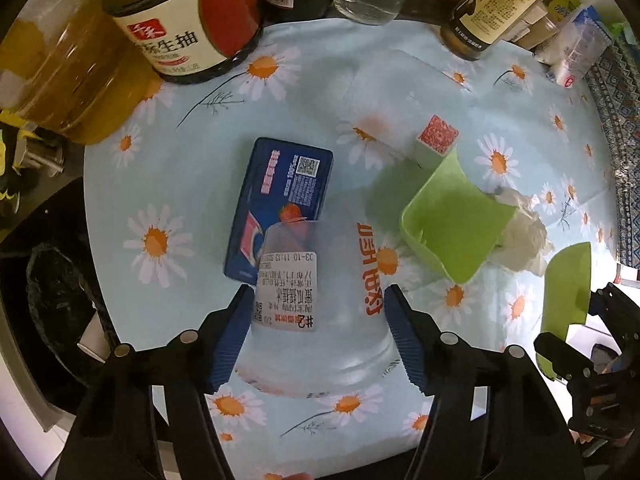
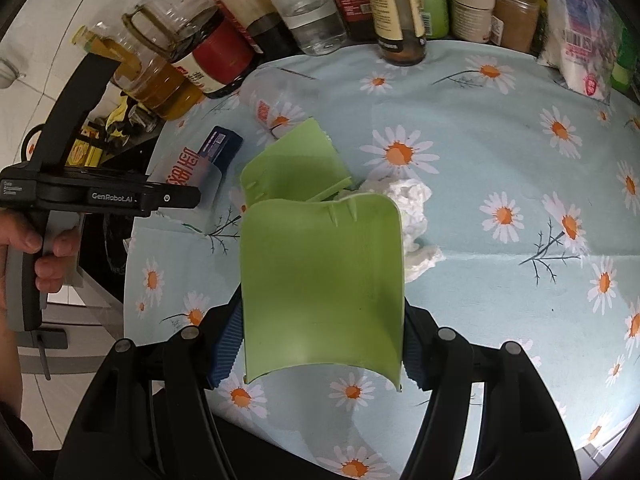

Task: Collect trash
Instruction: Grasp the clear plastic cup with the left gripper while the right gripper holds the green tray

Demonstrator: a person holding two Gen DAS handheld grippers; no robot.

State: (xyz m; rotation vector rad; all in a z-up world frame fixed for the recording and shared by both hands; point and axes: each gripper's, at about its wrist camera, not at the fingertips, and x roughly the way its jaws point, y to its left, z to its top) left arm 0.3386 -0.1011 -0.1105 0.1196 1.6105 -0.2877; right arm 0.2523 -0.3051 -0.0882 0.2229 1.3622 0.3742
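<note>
The left gripper (image 1: 320, 336) points straight down, its blue ribbed pads pressed on both sides of a clear plastic cup with a white label (image 1: 316, 304). A dark blue carton (image 1: 280, 200) lies flat just beyond it. The right gripper (image 2: 322, 338) clamps a light green plastic scoop (image 2: 320, 280). A crumpled white tissue (image 2: 412, 216) lies against the scoop's far edge, on the daisy-print tablecloth (image 2: 500, 140).
</note>
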